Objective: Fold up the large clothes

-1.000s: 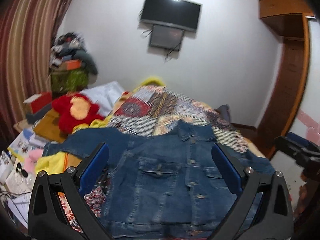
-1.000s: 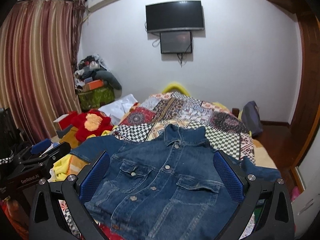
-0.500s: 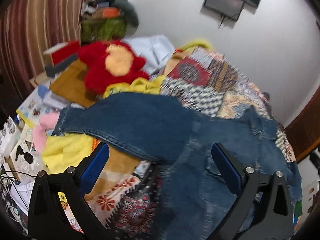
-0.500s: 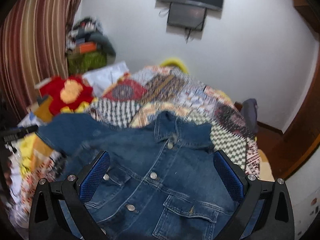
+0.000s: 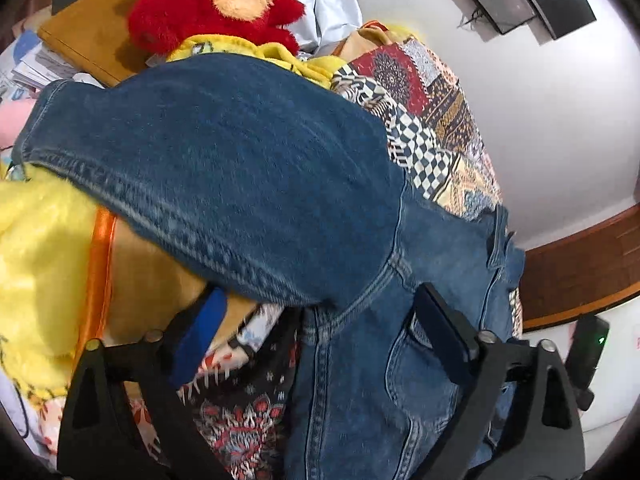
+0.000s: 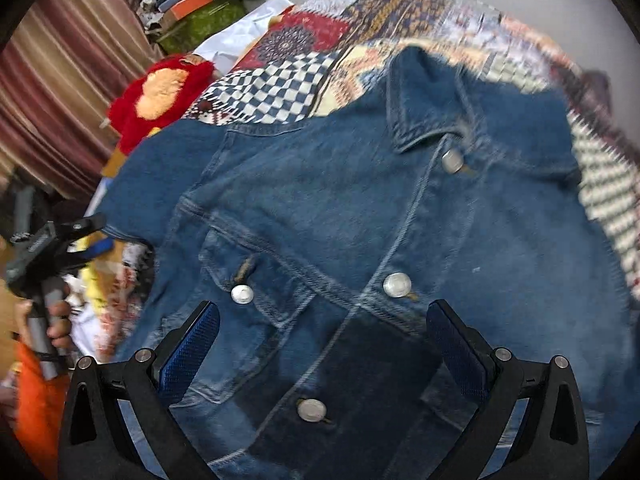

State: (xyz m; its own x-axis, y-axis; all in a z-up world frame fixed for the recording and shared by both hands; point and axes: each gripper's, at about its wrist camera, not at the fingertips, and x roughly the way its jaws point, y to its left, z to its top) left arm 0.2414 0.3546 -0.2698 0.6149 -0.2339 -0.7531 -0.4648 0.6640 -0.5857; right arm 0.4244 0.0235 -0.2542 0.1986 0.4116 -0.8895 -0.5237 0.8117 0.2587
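Approaching denim jacket, spread buttoned on bed, unfolded | left hand-held gripper closing, pads clear, sleeve just ahead, centre frame | right hand-held gripper gaping over front | next: pinch sleeve seam | only right view shows collar, buttons.

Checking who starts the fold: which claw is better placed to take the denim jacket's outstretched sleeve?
Left, probably. The left claw sits at the sleeve's armhole seam, jaws closing with denim between them, though not yet pinching. The right claw hangs open over the jacket's buttoned front, away from that sleeve.
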